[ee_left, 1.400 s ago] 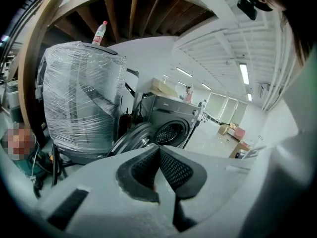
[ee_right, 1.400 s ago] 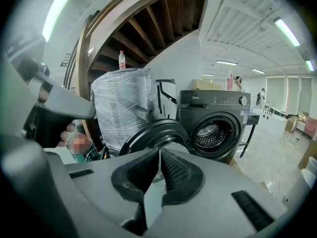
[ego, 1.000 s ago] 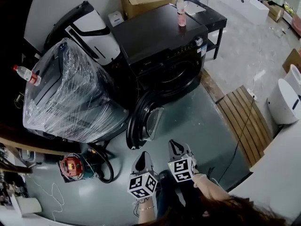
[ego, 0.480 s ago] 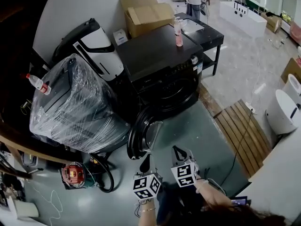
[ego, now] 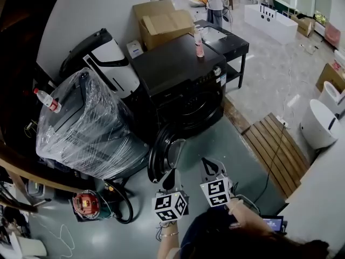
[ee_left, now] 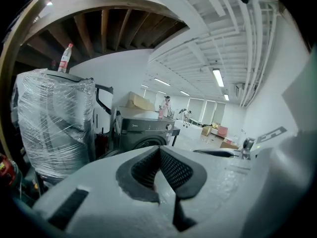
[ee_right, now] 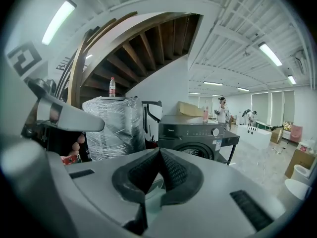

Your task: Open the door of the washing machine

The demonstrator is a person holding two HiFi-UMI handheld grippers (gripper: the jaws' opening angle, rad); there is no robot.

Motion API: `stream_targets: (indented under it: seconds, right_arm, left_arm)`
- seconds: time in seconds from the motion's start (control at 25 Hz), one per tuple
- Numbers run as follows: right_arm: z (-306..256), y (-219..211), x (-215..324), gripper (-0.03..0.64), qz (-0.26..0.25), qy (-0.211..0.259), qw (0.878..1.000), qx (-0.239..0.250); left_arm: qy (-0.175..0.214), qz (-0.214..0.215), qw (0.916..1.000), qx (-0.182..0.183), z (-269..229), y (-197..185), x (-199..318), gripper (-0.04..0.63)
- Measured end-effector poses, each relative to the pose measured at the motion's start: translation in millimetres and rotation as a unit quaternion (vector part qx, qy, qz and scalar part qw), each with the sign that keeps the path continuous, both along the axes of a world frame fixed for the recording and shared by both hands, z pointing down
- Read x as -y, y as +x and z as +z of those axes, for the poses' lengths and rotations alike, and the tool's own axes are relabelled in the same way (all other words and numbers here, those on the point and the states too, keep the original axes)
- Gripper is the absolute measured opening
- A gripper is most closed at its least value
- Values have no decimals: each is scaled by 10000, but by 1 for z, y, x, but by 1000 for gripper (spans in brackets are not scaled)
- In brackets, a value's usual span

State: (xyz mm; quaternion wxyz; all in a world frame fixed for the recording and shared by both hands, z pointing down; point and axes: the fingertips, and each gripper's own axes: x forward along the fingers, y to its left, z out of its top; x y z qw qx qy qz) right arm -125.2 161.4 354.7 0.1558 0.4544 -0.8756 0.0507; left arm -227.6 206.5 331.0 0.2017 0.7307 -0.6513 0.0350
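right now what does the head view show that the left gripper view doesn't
Only the head view: the wooden slats on the floor, the white tub far back, and the marker cubes from above.
Only the left gripper view: the left gripper close up with its jaws together and nothing between them, plus the ceiling lights.
Both: the washer, the pink bottle on top of it, the box behind it, and the wrapped unit with a bottle on top.
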Motion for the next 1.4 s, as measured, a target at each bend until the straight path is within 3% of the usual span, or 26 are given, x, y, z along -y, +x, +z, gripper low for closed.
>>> stream_targets:
  seconds: [0.24, 0.6, 1.4]
  right_arm:
    - [-35, 11, -4, 0, 215, 331, 9992, 63]
    - [-76, 31, -17, 0, 484, 619, 9968, 110]
    - [-115, 47, -49, -2, 535, 836, 9950, 69]
  left_arm:
    - [266, 338, 9988, 247, -33, 1, -4, 15]
    - [533, 658, 9959, 326, -66, 7, -15, 15]
    - [683, 697, 9947, 310, -94, 15, -46, 15]
